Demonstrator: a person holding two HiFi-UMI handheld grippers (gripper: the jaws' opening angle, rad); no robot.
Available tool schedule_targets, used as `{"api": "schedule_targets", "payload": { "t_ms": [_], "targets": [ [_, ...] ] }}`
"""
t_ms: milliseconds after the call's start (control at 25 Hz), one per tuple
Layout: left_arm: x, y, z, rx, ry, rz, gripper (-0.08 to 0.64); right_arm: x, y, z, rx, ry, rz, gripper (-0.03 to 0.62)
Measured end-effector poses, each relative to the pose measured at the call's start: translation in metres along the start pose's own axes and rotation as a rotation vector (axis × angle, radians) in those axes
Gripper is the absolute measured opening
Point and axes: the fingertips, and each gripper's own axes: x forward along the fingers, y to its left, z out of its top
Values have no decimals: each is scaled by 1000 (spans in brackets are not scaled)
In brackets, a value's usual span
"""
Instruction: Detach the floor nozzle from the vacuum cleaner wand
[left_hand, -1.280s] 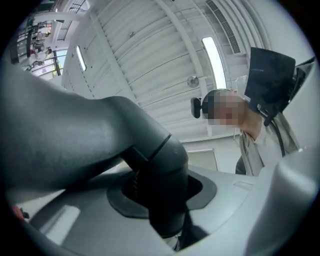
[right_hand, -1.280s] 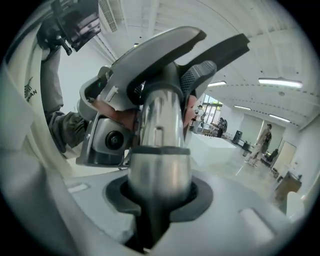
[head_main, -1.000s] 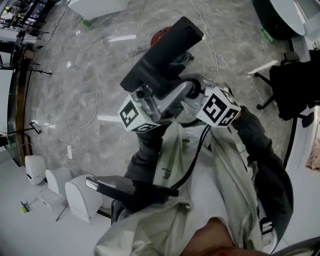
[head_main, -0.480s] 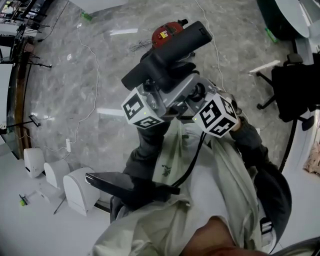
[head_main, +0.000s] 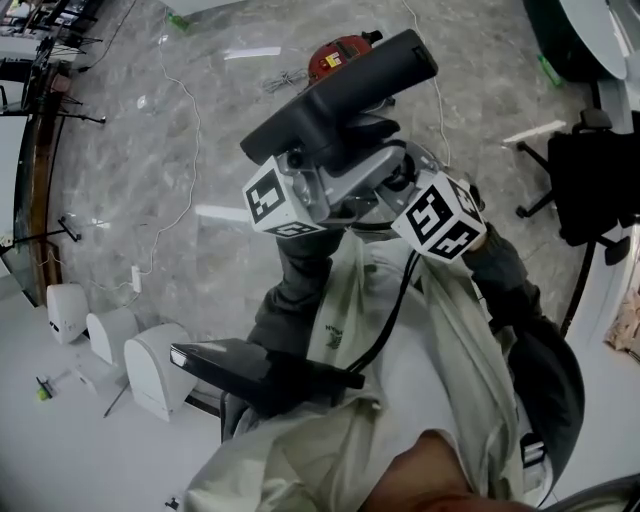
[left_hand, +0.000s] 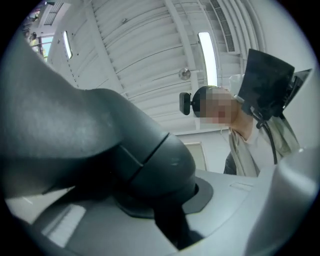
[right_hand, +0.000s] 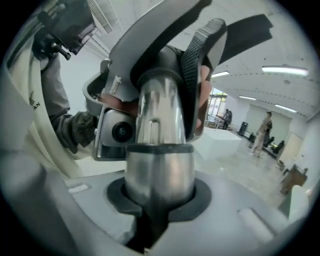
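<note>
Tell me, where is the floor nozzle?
In the head view, the floor nozzle is held up at top centre, just above the left gripper and the right gripper.

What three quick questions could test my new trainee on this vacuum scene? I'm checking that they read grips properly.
1. Which does the right gripper clamp? A white cable; B shiny silver metal wand tube; C black chair.
2. True or false: the dark grey plastic floor nozzle lies on the floor.
3. Which gripper holds the nozzle's curved neck?
Key: 1 B. 2 False, it is held up in the air. 3 The left gripper. Both grippers' jaws have just been closing, each with its part between them.
</note>
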Motion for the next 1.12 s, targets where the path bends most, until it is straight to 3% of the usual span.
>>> {"api": "schedule_targets", "payload": {
  "t_ms": [120,280,360,440,600,680,720,840,1000,1120],
  "targets": [
    [0,11,-3,-30,35,144,71,-3,-8,-3,26,29,-144,94],
    [-10,27,-11,-77,52,400,70,-5,-8,-13,52,71,-259,94],
    [-10,22,-13,-81,59,405,70,-8,-2,-14,60,64,-253,94],
    [-6,-2,-7,-60,30,262,71,-13,13,-9,45,27,-174,97],
    [-5,-62,1,10,-32,-160,72,-25,43,-3,-38,-48,62,98],
    [-2,-76,-4,38,-7,-293,72,-29,49,-4,-52,-82,163,98],
    [0,-77,-7,40,6,-316,72,-31,48,-4,-46,-93,181,98],
    [10,-61,-12,4,20,-234,71,-34,32,-8,-3,-75,76,96],
    [20,-34,-15,-68,18,13,71,-40,9,-17,73,-4,-236,95],
    [24,-18,-21,-113,42,179,71,-43,2,-26,109,35,-347,95]
  ]
}}
